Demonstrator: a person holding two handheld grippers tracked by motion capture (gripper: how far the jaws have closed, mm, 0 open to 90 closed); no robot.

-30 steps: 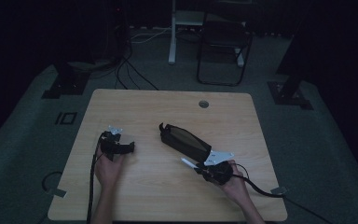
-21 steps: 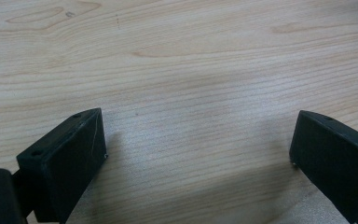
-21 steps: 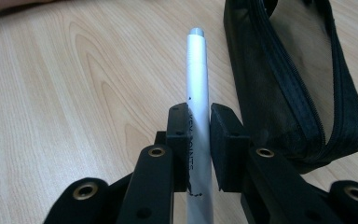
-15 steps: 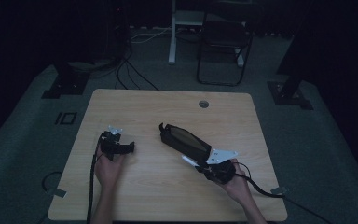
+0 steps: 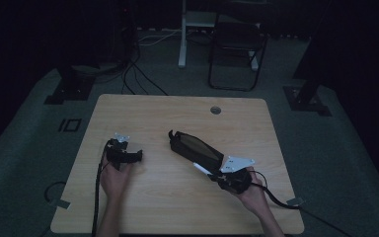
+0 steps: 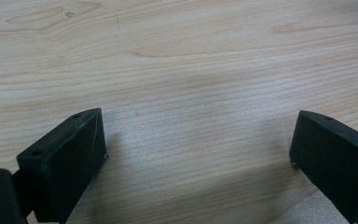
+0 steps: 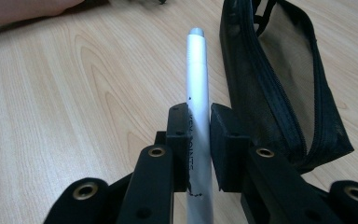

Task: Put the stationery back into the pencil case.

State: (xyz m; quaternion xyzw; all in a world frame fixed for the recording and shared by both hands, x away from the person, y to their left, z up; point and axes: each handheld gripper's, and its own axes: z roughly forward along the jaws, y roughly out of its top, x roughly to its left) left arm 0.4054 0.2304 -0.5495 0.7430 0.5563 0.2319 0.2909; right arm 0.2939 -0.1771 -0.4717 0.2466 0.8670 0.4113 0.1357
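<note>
On a wooden desk (image 5: 177,197), the right claw (image 7: 199,126) pinches a white pen (image 7: 197,84) between its jaws, the pen pointing forward just beside an open black mesh pencil case (image 7: 279,84) lying on the desk. The left claw (image 6: 198,144) rests over bare wood, its jaws spread wide and holding nothing.

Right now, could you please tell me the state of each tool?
Left tool: open, nothing between its jaws, over the bare table.
Right tool: closed on the white pen.
</note>
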